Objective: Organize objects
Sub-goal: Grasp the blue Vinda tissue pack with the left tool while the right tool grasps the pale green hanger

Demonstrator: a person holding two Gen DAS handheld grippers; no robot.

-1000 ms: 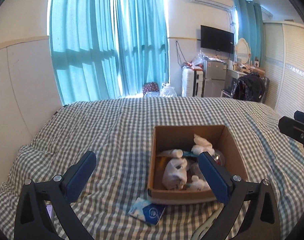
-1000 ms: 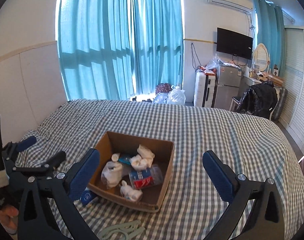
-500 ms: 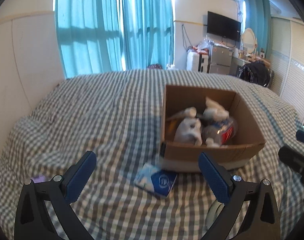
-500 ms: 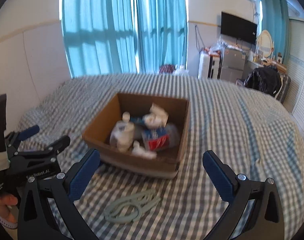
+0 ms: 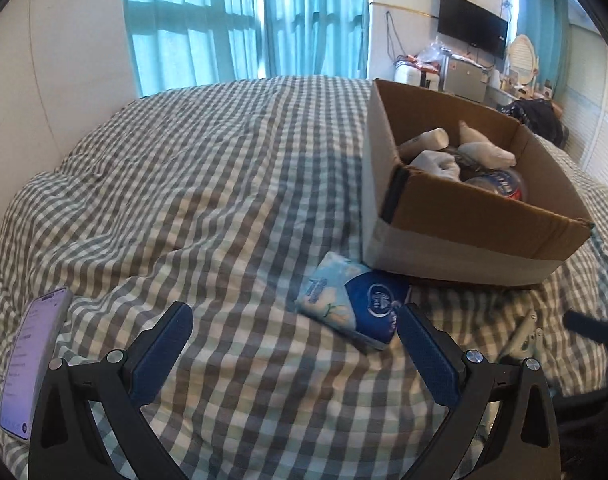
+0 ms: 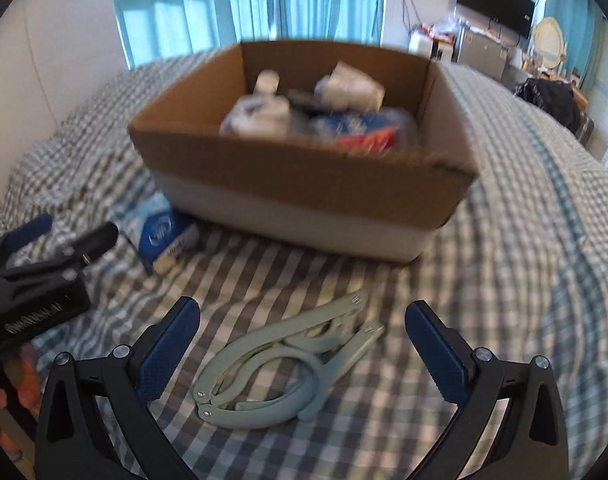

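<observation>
Hovering over the bed (image 5: 207, 184), both grippers gape wide and empty.
Left gripper (image 5: 295, 344) nears the tissue pack (image 5: 352, 304) touching the box (image 6: 304, 184); right gripper (image 6: 304, 340) frames the hangers (image 6: 287, 364) before the box.

The bed (image 5: 223, 168) wears a grey-and-white gingham check. The cardboard box (image 6: 304, 168) is brown with a pale white band along its base. The tissue pack (image 5: 354, 300), lower centre of the left view, is light blue with a dark blue panel. The hangers (image 6: 279, 364) are pale mint green. The curtains (image 5: 243, 16) at top are turquoise. The phone (image 5: 31, 356) at lower left glows lilac.
</observation>
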